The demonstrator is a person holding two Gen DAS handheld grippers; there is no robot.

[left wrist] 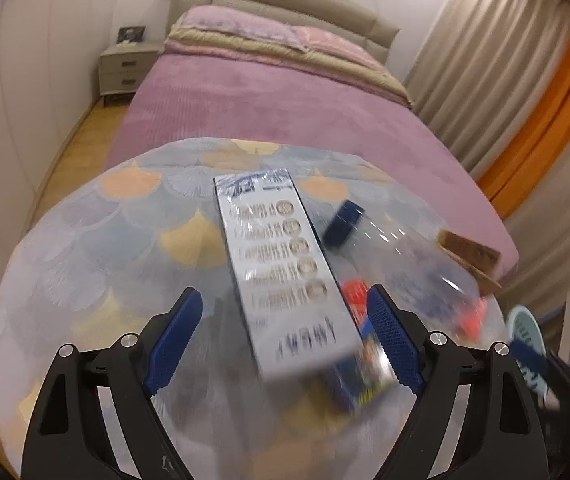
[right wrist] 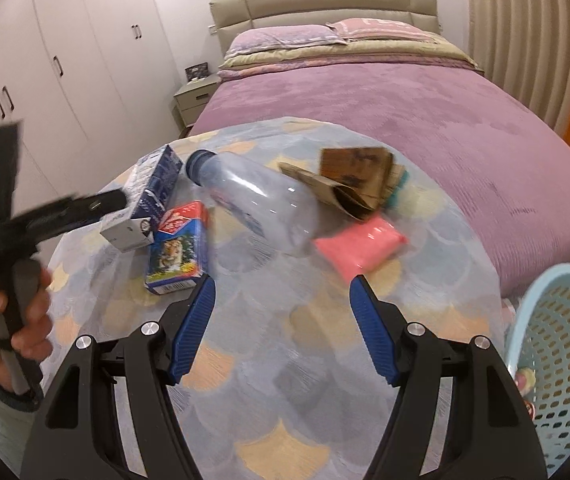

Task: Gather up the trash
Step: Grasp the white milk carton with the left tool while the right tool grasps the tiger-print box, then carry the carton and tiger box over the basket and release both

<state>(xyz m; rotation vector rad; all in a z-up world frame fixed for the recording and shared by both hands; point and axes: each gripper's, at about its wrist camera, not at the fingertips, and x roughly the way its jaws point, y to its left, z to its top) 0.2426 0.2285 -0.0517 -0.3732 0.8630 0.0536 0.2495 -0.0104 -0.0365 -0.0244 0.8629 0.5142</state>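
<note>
because the trash lies heaped toward the far half of the round table (right wrist: 285,420), we work from the near edge, where the cloth is bare and both tools can come in low. our left gripper (left wrist: 285,336) stands wide open with the long grey-white carton (left wrist: 281,272) lying between its fingers, one blue pad near the carton's right side and the other well apart on the left; nothing is clasped yet. from the right wrist view the left tool seems to reach that carton at the table's left edge, though motion blur keeps us from saying whether it touches. our right gripper (right wrist: 283,328) is also fully spread and holds nothing, hovering over the bare near cloth.

just beside the carton lies the tiger-printed box (right wrist: 177,252). the clear plastic bottle (right wrist: 253,204) lies on its side across the middle, cap toward the left. a torn brown cardboard piece (right wrist: 349,180) sits toward the far right edge, and the pink packet (right wrist: 361,246) lies just in front of it. the pale blue perforated basket (right wrist: 557,344) waits off the table's right edge, on the right gripper's side, likely so pieces drop in with a short swing.
</note>
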